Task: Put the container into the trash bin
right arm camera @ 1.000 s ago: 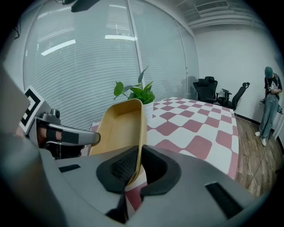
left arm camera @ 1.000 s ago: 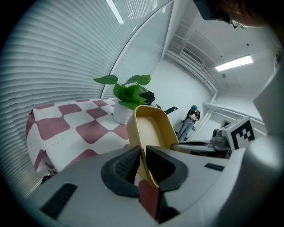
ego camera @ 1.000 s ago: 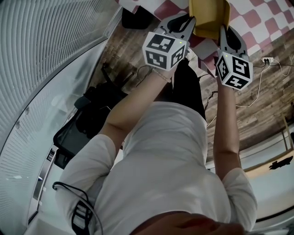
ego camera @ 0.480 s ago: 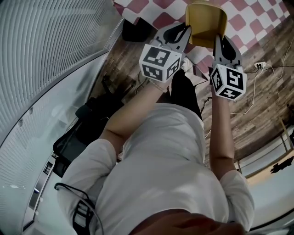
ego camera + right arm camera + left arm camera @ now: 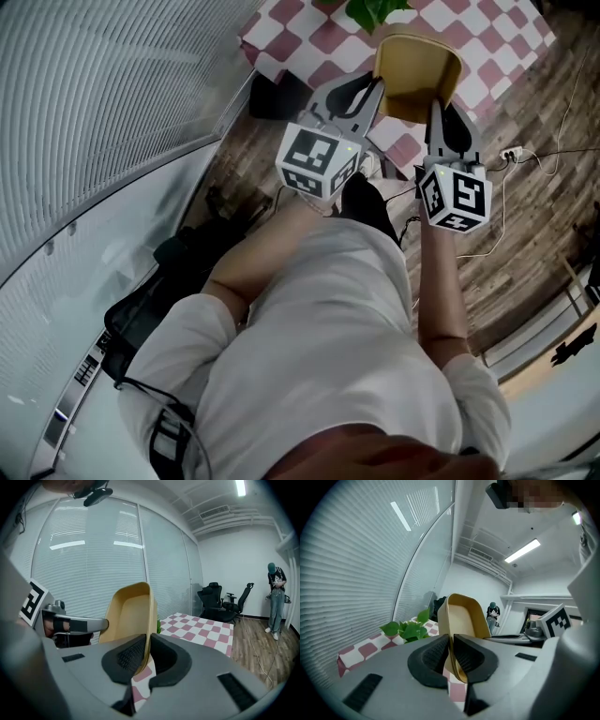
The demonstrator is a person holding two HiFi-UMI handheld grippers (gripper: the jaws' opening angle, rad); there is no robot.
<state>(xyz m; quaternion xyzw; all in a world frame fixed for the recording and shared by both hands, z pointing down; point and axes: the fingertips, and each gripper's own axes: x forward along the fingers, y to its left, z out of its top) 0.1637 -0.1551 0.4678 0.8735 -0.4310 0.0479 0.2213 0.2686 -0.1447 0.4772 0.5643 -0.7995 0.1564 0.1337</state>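
Note:
A tan, tub-shaped container [image 5: 417, 66] hangs in the air over the edge of a checkered table, tilted, with a gripper on each side. My left gripper [image 5: 368, 91] pinches its left rim; its jaws are closing, and the thin wall sits pressed between the pads. In the left gripper view the container [image 5: 461, 616] rises from my left gripper [image 5: 451, 656]. My right gripper [image 5: 438, 105] is shut on the opposite rim. The right gripper view shows the container [image 5: 129, 613] standing up out of my right gripper [image 5: 146, 656]. No trash bin is identifiable in any view.
A table with a red-and-white checkered cloth [image 5: 309, 37] and a green plant [image 5: 370, 11] lie under the container. A dark object [image 5: 277, 94] sits on the wood floor by the glass wall. Cables and a power strip [image 5: 511, 155] lie to the right. Office chairs [image 5: 220, 599] and a standing person [image 5: 276, 597] are beyond.
Both grippers have risen together with the container held between them. In the head view more of the checkered table and the plant have come into sight.

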